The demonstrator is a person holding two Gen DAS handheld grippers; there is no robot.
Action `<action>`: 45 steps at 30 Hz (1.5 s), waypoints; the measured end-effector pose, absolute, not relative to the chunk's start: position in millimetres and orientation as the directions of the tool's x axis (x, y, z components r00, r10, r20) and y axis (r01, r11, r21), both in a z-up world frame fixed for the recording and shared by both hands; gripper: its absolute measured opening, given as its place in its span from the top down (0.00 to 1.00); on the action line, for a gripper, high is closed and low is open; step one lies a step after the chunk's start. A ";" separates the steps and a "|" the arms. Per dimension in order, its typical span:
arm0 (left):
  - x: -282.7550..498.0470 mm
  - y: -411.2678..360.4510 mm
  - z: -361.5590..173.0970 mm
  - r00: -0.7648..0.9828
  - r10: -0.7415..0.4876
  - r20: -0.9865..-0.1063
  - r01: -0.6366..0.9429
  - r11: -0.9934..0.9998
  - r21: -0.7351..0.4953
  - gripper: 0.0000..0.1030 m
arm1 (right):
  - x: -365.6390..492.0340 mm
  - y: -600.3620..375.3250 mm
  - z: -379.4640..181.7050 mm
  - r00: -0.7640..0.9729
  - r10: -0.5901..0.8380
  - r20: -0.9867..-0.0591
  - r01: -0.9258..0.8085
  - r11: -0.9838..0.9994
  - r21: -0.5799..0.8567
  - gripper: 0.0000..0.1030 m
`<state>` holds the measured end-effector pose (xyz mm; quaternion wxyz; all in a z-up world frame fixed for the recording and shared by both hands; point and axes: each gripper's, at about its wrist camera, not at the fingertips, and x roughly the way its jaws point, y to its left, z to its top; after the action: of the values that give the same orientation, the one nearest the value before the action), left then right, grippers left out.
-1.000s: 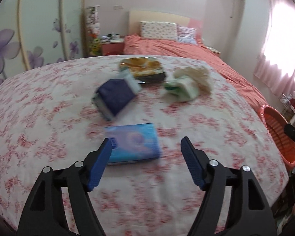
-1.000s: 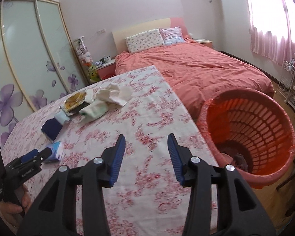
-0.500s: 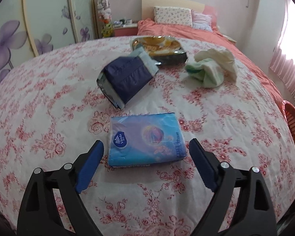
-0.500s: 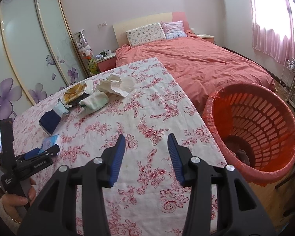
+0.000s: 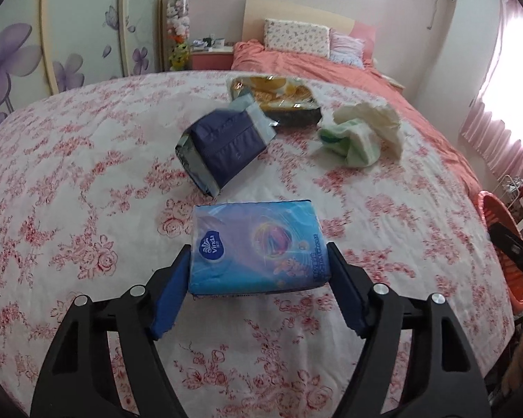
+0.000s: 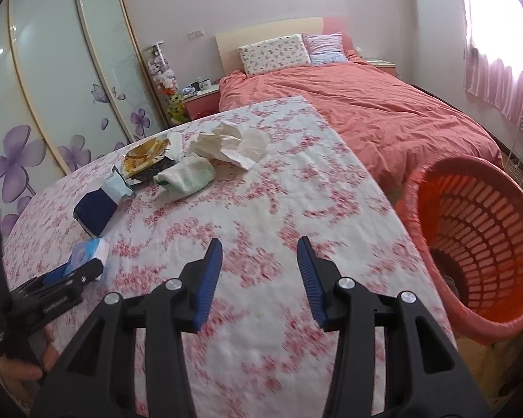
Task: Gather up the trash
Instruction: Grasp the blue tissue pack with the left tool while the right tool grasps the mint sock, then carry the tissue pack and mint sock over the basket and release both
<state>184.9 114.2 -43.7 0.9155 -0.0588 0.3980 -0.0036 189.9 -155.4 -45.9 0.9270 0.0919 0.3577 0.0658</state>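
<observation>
A blue tissue pack (image 5: 256, 247) lies on the floral tablecloth (image 5: 87, 160). My left gripper (image 5: 258, 261) has its blue pads against both sides of the pack. In the right wrist view the pack (image 6: 89, 250) sits at the left gripper's (image 6: 83, 271) tips. Further back lie a dark blue packet (image 5: 223, 146), a yellow-and-black food wrapper (image 5: 279, 99) and crumpled green-white paper (image 5: 361, 136). My right gripper (image 6: 259, 261) is open and empty above the table, left of an orange slatted bin (image 6: 484, 244).
The bin (image 5: 498, 233) stands off the table's right edge, with something dark at its bottom. A bed with a salmon cover (image 6: 366, 111) lies behind the table. Sliding wardrobe doors (image 6: 52, 87) with purple flowers stand on the left.
My left gripper moved forward over the blue tissue pack and narrowed until its pads met the pack's sides. The right gripper shifted slightly and stayed open.
</observation>
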 end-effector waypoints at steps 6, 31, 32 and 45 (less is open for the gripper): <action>185.5 113.6 -23.8 0.723 -0.088 -0.685 -0.005 0.991 -0.132 0.29 | 223.9 -129.4 -47.3 0.719 0.233 -0.655 -0.093 0.966 0.242 0.59; 200.5 144.3 -6.1 0.756 -0.076 -0.651 -0.048 0.984 -0.170 0.29 | 284.3 -58.3 -44.4 0.695 0.317 -0.645 -0.217 0.948 0.232 0.95; 198.6 141.2 -5.9 0.756 -0.083 -0.649 -0.041 0.984 -0.172 0.29 | 276.6 -63.4 -39.6 0.703 0.321 -0.634 -0.218 0.947 0.237 0.95; 179.6 67.5 -1.6 0.741 -0.208 -0.639 0.121 0.977 -0.178 0.29 | 187.9 -168.2 12.9 0.835 0.197 -0.515 -0.069 0.964 0.256 0.96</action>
<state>179.6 67.5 -1.6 0.9308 -0.0624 0.3490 -0.0884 187.9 -168.2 12.9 0.9509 0.1143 0.2790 0.0699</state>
